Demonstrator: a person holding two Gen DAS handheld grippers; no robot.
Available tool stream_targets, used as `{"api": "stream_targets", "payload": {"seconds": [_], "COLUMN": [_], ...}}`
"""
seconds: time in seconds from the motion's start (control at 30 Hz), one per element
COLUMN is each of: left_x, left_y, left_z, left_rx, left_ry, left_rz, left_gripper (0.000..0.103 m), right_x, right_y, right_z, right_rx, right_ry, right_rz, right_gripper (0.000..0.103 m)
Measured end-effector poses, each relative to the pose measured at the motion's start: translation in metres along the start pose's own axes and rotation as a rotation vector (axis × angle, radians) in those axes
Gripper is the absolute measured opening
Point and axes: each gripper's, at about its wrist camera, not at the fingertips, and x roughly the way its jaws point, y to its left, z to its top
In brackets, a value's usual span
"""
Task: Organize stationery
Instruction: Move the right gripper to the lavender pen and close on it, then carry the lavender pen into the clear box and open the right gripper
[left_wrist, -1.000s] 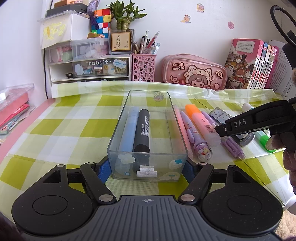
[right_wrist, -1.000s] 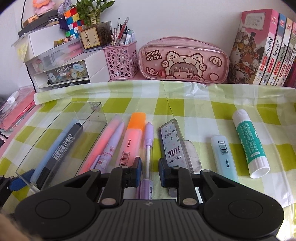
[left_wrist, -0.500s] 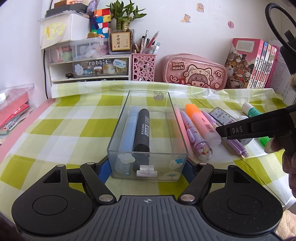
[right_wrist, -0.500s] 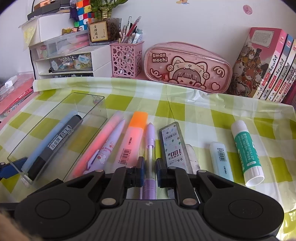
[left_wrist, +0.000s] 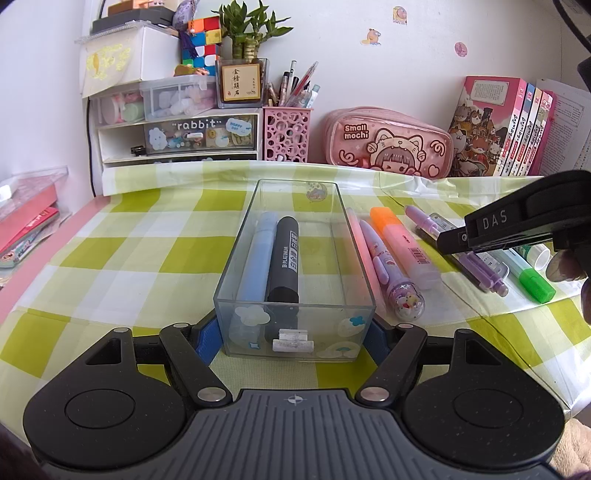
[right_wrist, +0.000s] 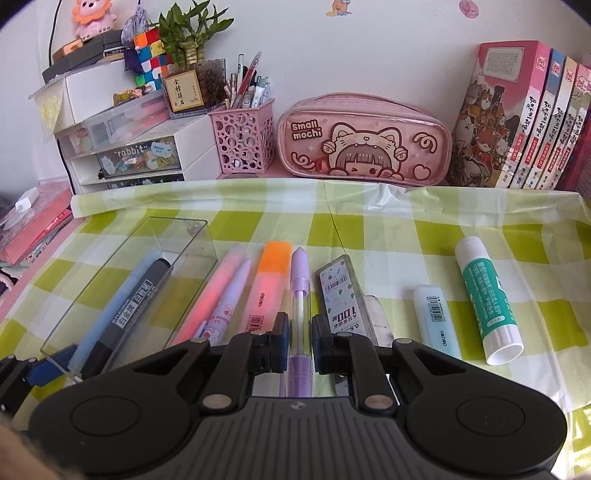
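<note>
My right gripper (right_wrist: 299, 341) is clamped on the purple pen (right_wrist: 300, 295), whose length runs straight ahead along my fingers. The clear box (left_wrist: 295, 295) lies to its left, parallel, braced by my left gripper (left_wrist: 293, 338) at the near end.
</note>
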Motion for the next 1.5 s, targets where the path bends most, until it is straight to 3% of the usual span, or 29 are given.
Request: {"api": "stream_targets", "payload": {"seconds": [0.43, 0.87, 1.07, 1.5], "left_x": [0.001, 0.001, 0.001, 0.001], "left_y": [-0.001, -0.002, -0.002, -0.002], "left_z": [0.0, 0.0, 0.0, 0.0], "left_rx": [0.008, 0.008, 0.008, 0.008], "left_ry": [0.0, -0.001, 0.0, -0.001], "left_rz": [0.007, 0.008, 0.008, 0.008], "left_gripper": [0.073, 0.073, 0.073, 0.073], "right_x": [-0.018, 0.001, 0.014, 0.02], "right_y": [0.008, 0.016, 0.015, 0.016], "right_z": [0.016, 0.032, 0.031, 0.029], "right_rx": [0.128, 0.399, 0.502, 0.522], "right_ry": [-0.013, 0.092, 0.141, 0.158], "right_rz": [0.147, 0.375, 0.411, 0.415], "right_gripper": [0.012, 0.012, 0.012, 0.013]}}
